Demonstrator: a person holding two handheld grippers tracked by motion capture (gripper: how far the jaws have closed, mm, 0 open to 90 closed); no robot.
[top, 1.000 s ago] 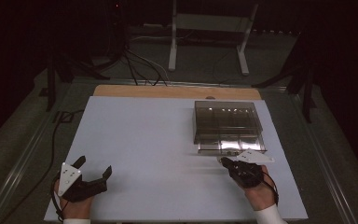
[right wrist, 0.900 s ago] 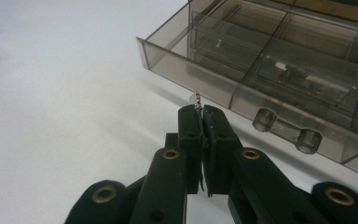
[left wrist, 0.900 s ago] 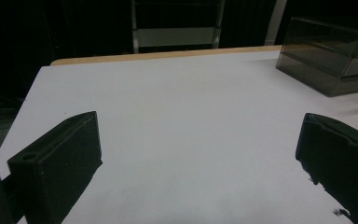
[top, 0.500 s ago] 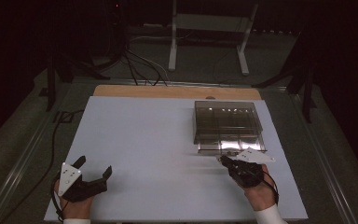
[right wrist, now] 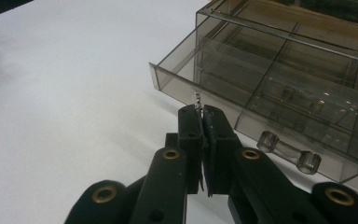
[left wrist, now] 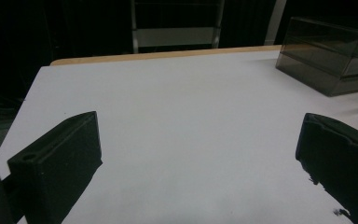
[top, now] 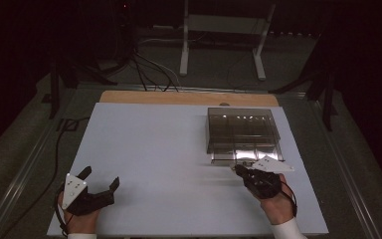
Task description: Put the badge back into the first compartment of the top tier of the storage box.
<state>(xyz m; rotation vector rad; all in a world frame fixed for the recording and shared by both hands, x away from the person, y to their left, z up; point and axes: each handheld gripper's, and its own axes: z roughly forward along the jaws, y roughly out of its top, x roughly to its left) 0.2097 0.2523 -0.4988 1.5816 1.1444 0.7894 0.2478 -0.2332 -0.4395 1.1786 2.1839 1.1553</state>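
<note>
The right gripper [right wrist: 203,109] has its fingers pressed together on a tiny silvery piece [right wrist: 197,99], too small to identify, just before the pulled-out drawer [right wrist: 261,126] of the smoky plastic organizer box [top: 242,134] on the counter [top: 169,149]. Picking up seems done — placing into a compartment remains. The left gripper [top: 99,188] rests far aside, fingers wide apart and empty

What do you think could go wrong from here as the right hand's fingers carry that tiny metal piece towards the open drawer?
The tiny metal piece is pinched only at the very tips of the right gripper, so it may slip out and be hard to find on the white table. The drawer of the smoky plastic box is only partly pulled out; a nudge to its front might push it shut or shift the box.
</note>
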